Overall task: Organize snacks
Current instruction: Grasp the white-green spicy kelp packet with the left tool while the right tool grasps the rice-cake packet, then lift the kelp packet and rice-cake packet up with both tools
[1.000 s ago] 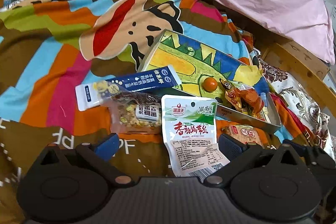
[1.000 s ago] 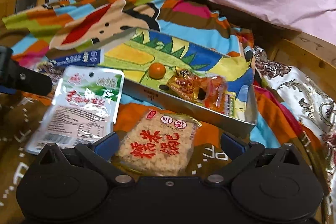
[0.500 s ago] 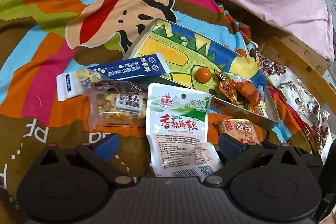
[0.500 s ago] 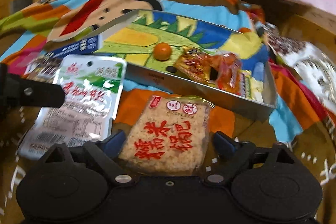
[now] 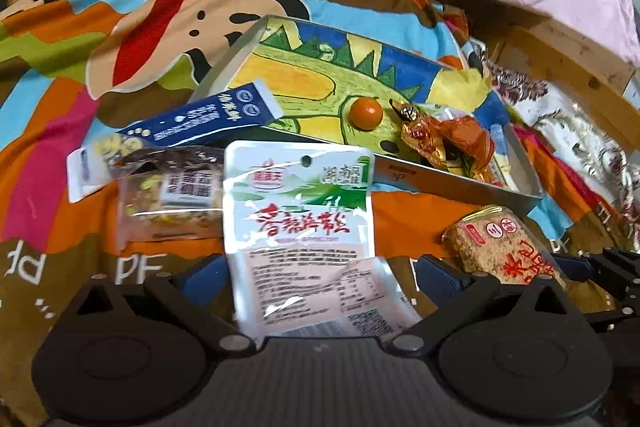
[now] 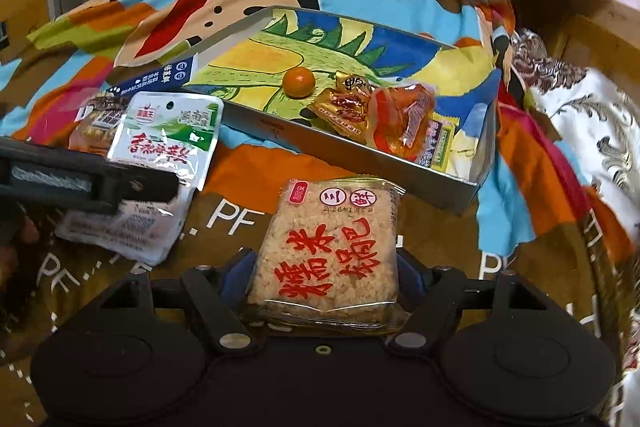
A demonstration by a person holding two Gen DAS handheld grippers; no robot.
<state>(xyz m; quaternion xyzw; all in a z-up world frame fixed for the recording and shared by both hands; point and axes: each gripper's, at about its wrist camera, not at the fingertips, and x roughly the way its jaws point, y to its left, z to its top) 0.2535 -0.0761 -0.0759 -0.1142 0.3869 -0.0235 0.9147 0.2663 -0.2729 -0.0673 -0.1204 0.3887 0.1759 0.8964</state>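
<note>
My right gripper (image 6: 326, 275) clamps a clear-wrapped square rice cracker (image 6: 330, 251), while my left gripper (image 5: 316, 275), jaws wide, seemingly straddles a white-green foil pouch (image 5: 300, 227) untouched

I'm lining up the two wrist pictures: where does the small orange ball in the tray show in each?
Left wrist: orange ball right of centre, upper half, left of the orange wrappers.
Right wrist: orange ball just left of centre, upper third.
Shared landmark: the dinosaur-print tray it sits in.
</note>
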